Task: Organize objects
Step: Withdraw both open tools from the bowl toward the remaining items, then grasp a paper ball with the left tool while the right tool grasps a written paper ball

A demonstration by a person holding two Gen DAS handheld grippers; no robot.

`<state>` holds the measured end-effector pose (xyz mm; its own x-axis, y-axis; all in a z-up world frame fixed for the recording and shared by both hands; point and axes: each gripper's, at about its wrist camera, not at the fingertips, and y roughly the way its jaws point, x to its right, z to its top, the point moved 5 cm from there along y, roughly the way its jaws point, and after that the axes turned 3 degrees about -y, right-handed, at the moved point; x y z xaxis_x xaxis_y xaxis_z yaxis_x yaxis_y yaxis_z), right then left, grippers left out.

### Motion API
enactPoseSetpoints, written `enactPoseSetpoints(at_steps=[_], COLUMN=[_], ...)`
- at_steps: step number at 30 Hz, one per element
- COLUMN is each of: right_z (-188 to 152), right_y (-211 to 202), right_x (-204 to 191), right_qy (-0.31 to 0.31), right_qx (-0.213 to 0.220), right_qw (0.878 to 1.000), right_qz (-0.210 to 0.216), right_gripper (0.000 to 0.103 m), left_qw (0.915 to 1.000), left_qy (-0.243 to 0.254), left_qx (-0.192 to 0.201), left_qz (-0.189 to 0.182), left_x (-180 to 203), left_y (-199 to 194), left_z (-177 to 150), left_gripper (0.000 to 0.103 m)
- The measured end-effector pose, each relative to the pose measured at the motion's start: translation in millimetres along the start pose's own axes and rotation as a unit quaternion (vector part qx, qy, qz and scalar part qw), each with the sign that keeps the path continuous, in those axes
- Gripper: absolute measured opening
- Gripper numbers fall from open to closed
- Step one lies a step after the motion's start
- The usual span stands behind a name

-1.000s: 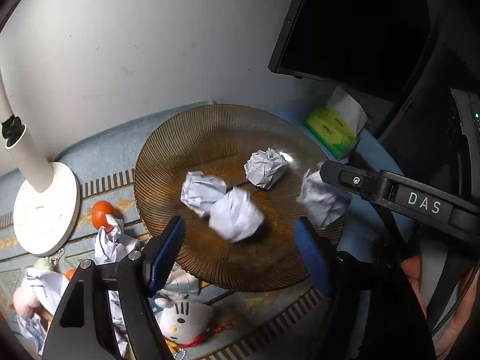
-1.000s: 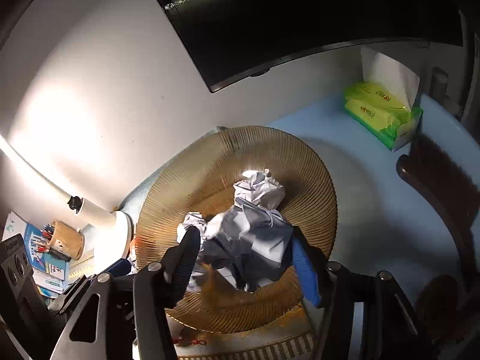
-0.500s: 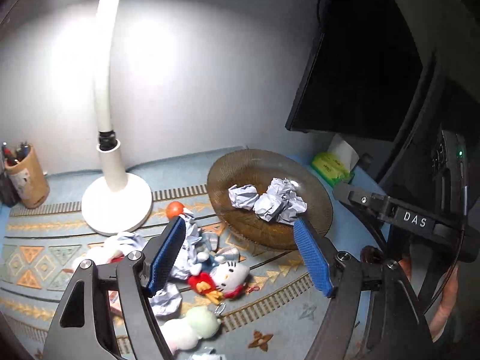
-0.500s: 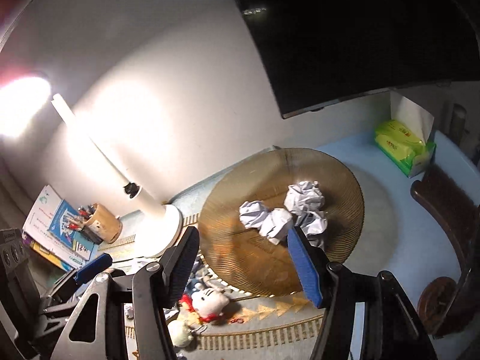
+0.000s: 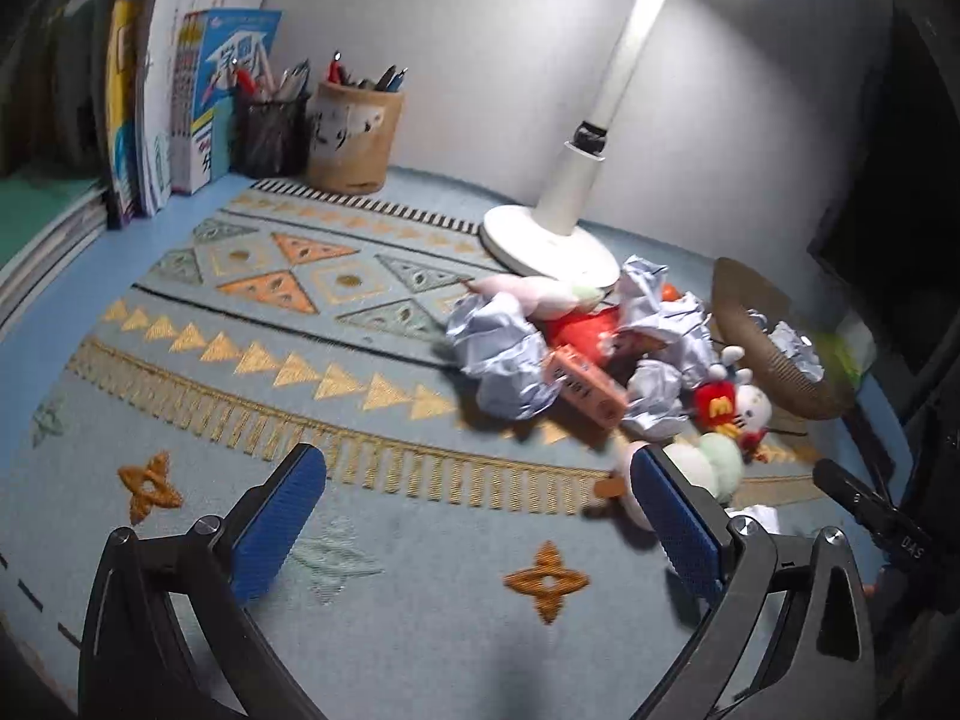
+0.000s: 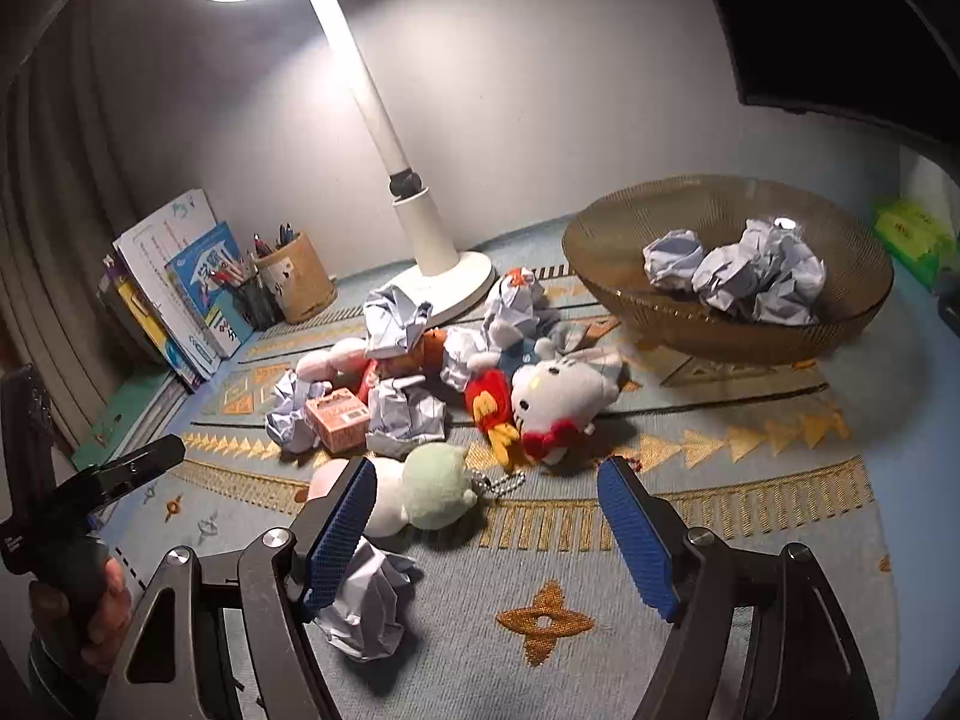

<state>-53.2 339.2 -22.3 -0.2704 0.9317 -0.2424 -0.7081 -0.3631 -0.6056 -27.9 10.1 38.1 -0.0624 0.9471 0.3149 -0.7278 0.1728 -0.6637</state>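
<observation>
Both gripper jaws, just widened, hold nothing above crumpled pale-lilac paper balls [image 6: 405, 414] heaped among plush toys [image 6: 558, 399].

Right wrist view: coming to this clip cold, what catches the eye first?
The heap in the middle of the patterned mat: crumpled paper balls mixed with a white cat plush toy and a small orange box, just in front of the lit desk lamp. To its right an amber bowl already holds several paper balls. Nearest the camera, the right gripper hangs with its jaws open and empty, one loose paper ball beside its left jaw.
</observation>
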Motion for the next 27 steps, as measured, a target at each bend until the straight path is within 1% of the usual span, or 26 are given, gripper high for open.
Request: enactPoseSetpoints(at_steps=[3, 4, 5, 6, 7, 11, 12, 15, 17, 18, 19, 21, 22, 24, 25, 27], right_z=[-10, -10, -9, -8, -8, -7, -8, -14, -20, -23, -24, -29, -31, -37, -39, -44], right_y=[9, 9, 7, 6, 7, 8, 7, -2, -7, -9, -10, -6, -2, 5, 8, 16], right_x=[6, 8, 8, 8, 9, 7, 4, -10, -24, -31, -38, -51, -56, -65, -67, -69], right_qy=[0.011, 0.015, 0.019, 0.021, 0.024, 0.023, 0.019, 0.022, 0.015, 0.01, 0.006, -0.012, -0.025, -0.048, -0.055, -0.058], right_qx=[-0.013, -0.014, -0.008, -0.007, -0.009, -0.013, -0.014, -0.028, -0.039, -0.042, -0.044, -0.058, -0.068, -0.08, -0.087, -0.1], right_qw=[1.0, 1.0, 1.0, 1.0, 0.999, 0.999, 0.999, 0.996, 0.994, 0.994, 0.994, 0.994, 0.994, 0.993, 0.993, 0.992], right_qz=[0.004, 0.008, 0.016, 0.019, 0.021, 0.029, 0.037, 0.086, 0.101, 0.102, 0.103, 0.095, 0.083, 0.065, 0.057, 0.048], right_gripper=[0.075, 0.075, 0.075, 0.075, 0.076, 0.076, 0.076, 0.078, 0.087, 0.097, 0.101, 0.101, 0.101, 0.101, 0.101, 0.1], left_qw=[0.9998, 0.9995, 0.9992, 0.9995, 0.9996, 0.9993, 0.9991, 0.9986, 0.9974, 0.9954, 0.9942, 0.9943, 0.992, 0.9869, 0.9858, 0.9853], left_qy=[0.0, -0.004, -0.005, 0.0, 0.003, 0.004, 0.007, 0.007, 0.008, 0.012, 0.022, 0.06, 0.084, 0.111, 0.118, 0.134], left_qx=[-0.014, -0.03, -0.039, -0.032, -0.027, -0.038, -0.042, -0.043, -0.05, -0.067, -0.081, -0.079, -0.089, -0.112, -0.114, -0.105], left_qz=[0.011, 0.013, 0.003, 0.0, 0.005, 0.002, -0.002, -0.029, -0.052, -0.066, -0.066, -0.039, -0.029, -0.035, -0.035, -0.017], left_x=[-10, -12, -12, -12, -11, -10, -9, -3, 2, 5, 7, 11, 14, 18, 19, 20], left_y=[17, 22, 24, 21, 19, 22, 23, 23, 30, 38, 48, 63, 72, 84, 87, 93], left_z=[-12, -15, -16, -16, -16, -17, -15, 0, 15, 21, 26, 33, 34, 33, 32, 34], left_gripper=[0.101, 0.1, 0.099, 0.099, 0.099, 0.099, 0.099, 0.099, 0.1, 0.1, 0.1, 0.099, 0.099, 0.098, 0.098, 0.094])
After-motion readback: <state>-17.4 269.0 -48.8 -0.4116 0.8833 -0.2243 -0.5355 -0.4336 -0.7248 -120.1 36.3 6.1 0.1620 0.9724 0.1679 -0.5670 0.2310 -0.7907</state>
